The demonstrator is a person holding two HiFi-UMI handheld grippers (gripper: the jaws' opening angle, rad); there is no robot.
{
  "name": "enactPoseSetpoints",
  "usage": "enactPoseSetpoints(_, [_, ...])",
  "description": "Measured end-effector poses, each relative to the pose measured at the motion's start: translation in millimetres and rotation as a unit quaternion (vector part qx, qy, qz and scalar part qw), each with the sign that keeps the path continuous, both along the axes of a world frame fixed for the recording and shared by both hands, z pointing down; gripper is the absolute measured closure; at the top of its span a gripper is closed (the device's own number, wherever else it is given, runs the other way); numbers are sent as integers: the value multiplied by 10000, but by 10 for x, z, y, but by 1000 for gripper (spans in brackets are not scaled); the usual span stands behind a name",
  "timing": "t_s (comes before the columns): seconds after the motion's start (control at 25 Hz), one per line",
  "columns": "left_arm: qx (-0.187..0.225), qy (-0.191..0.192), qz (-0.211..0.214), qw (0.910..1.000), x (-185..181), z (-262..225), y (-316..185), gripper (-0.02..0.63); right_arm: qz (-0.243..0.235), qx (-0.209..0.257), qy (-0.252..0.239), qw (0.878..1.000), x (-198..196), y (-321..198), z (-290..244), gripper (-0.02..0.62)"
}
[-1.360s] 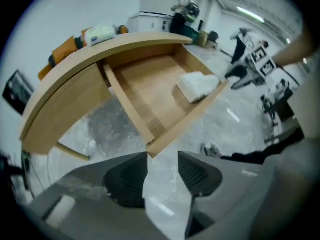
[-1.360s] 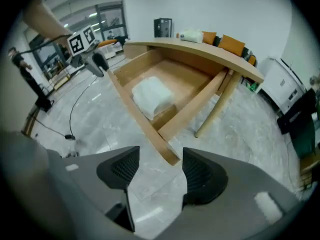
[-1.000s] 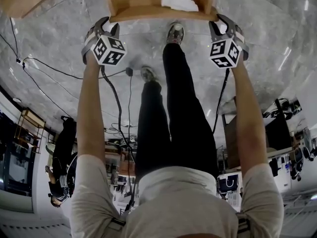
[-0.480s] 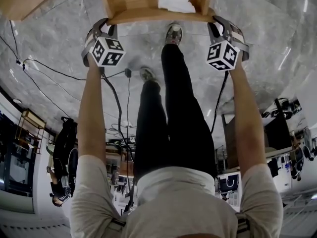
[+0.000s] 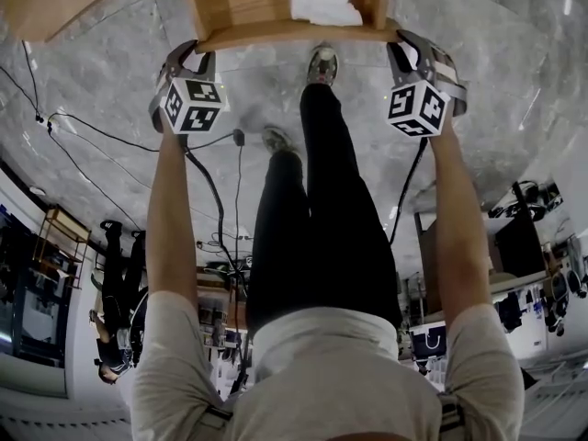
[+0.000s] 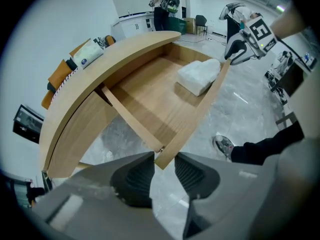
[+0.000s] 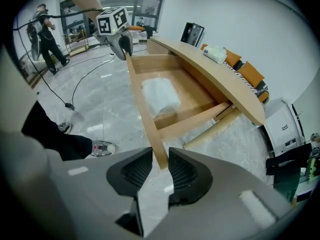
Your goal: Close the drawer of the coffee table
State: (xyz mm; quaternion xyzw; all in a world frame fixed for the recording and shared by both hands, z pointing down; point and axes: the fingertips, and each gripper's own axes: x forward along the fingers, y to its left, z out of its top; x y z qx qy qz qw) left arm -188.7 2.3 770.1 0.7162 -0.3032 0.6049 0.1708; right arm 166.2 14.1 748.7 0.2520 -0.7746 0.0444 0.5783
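Observation:
The light wooden drawer [image 5: 294, 32] stands pulled out of the coffee table [image 6: 115, 59], with a white pack [image 6: 199, 76] lying inside. My left gripper [image 6: 164, 166] is shut on the left end of the drawer front [image 6: 200, 109], whose corner sits between the pads. My right gripper [image 7: 161, 166] is shut on the other end of the drawer front [image 7: 142, 104]. In the head view the left gripper [image 5: 191, 49] and the right gripper [image 5: 404, 39] hold the two ends of the panel. Each gripper view shows the other gripper at the far end: right gripper [image 6: 235, 51], left gripper [image 7: 122, 44].
The person's legs and shoes [image 5: 324, 62] stand on the grey marble floor just behind the drawer front. Black cables [image 5: 211, 191] trail across the floor at the left. A tissue pack [image 6: 87, 54] lies on the tabletop. People [image 7: 47, 31] stand far off in the room.
Both grippers have shifted slightly with the drawer front and their marker cubes have rolled a little. The drawer's front edge now sits slightly lower in the head view.

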Motion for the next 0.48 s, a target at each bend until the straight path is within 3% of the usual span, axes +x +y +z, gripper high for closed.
enactPoseSetpoints(0.48, [-191, 115, -52, 9997, 37, -64, -26, 454, -79, -186, 125, 9997, 31, -72, -71, 489])
